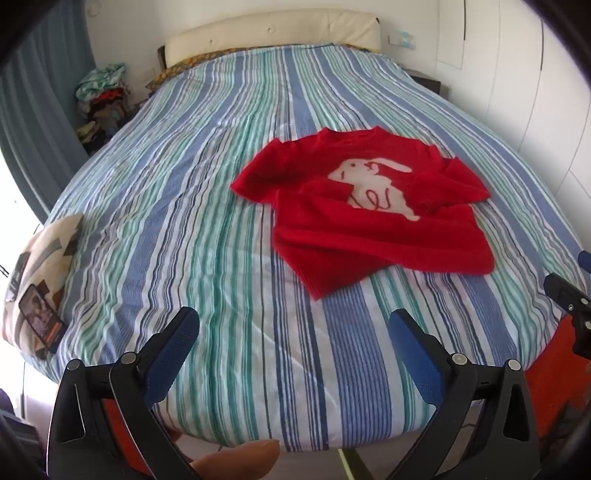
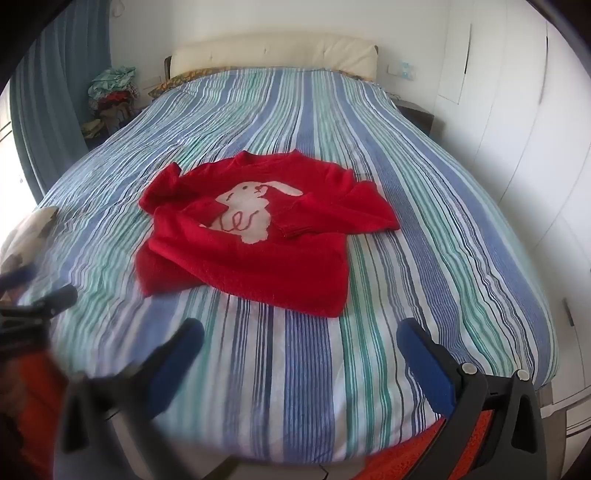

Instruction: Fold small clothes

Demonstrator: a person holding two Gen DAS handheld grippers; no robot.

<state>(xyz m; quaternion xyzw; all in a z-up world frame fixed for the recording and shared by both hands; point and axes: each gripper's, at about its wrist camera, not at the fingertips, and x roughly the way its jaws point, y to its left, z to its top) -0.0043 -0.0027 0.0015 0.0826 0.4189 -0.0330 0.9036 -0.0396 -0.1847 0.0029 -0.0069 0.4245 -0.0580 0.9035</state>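
Note:
A small red sweater (image 1: pixel 369 236) with a white rabbit on its chest lies face up on the striped bed cover (image 1: pixel 221 221). Both sleeves are folded in over the front and the lower left corner of the hem is rumpled. My left gripper (image 1: pixel 293 321) hangs open over the foot of the bed, well short of the sweater, with nothing between its blue pads. In the right wrist view the same sweater (image 2: pixel 251 258) lies ahead and a little left. My right gripper (image 2: pixel 301 332) is open too, and holds nothing. Its left finger is blurred. The other gripper shows at each view's edge.
A patterned cushion (image 1: pixel 40 266) with a phone (image 1: pixel 40 317) leaning on it sits at the bed's left edge. A pile of clothes (image 1: pixel 103 99) stands by the curtain at the far left. White wardrobe doors (image 2: pixel 517 129) run along the right, and a cream headboard (image 1: pixel 273 33) is at the back.

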